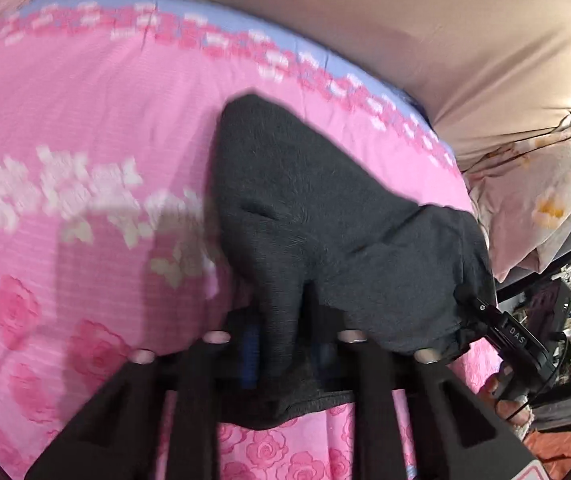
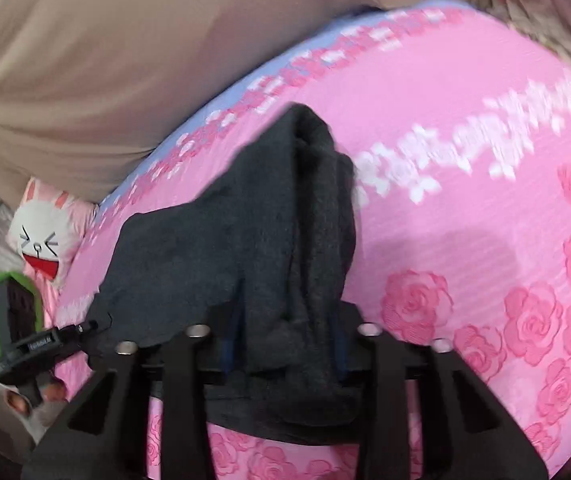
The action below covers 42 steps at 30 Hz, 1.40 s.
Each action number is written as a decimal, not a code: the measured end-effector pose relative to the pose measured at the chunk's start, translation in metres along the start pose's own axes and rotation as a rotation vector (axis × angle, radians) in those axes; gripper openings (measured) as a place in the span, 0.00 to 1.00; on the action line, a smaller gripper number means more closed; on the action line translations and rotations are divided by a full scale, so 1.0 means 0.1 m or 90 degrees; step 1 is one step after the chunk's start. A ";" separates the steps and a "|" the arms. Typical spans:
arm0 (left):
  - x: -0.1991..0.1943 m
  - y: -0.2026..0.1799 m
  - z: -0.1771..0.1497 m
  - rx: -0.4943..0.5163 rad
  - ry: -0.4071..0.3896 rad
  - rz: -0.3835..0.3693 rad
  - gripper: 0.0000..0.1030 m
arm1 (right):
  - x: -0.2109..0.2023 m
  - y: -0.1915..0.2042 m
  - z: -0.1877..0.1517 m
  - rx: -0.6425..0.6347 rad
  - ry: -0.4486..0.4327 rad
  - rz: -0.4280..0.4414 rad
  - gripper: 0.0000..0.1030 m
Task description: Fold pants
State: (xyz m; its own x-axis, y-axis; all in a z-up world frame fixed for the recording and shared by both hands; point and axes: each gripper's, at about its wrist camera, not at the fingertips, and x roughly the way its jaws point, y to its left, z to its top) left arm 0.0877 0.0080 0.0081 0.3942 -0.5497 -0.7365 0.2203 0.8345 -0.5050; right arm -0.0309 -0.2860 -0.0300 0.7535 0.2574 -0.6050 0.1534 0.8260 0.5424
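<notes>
Dark grey pants (image 1: 305, 216), pink rose-patterned bedspread (image 1: 85, 120) edged lavender, beige curtain (image 1: 405, 20)

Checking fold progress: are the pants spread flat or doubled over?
Not flat: the dark pants lie bunched on the pink bedspread, near edges gathered in the left gripper and right gripper.

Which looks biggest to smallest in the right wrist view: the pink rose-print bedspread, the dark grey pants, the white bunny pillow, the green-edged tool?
1. Pink rose-print bedspread
2. Dark grey fleece pants, though they lie nearest the camera
3 and 4. White bunny-face pillow and green-edged black left tool: they look alike, so no ranking.
</notes>
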 end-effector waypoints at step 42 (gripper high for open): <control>-1.24 0.95 -0.72 0.071 -0.135 0.217 0.73 | 0.49 2.42 -1.54 -0.840 0.056 -0.050 0.30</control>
State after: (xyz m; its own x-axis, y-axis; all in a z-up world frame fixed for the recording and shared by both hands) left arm -0.0047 0.1526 0.0190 0.6340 -0.2308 -0.7381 0.1364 0.9728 -0.1871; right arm -0.0548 0.0039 -0.0179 0.7198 0.1772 -0.6712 -0.5761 0.6920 -0.4351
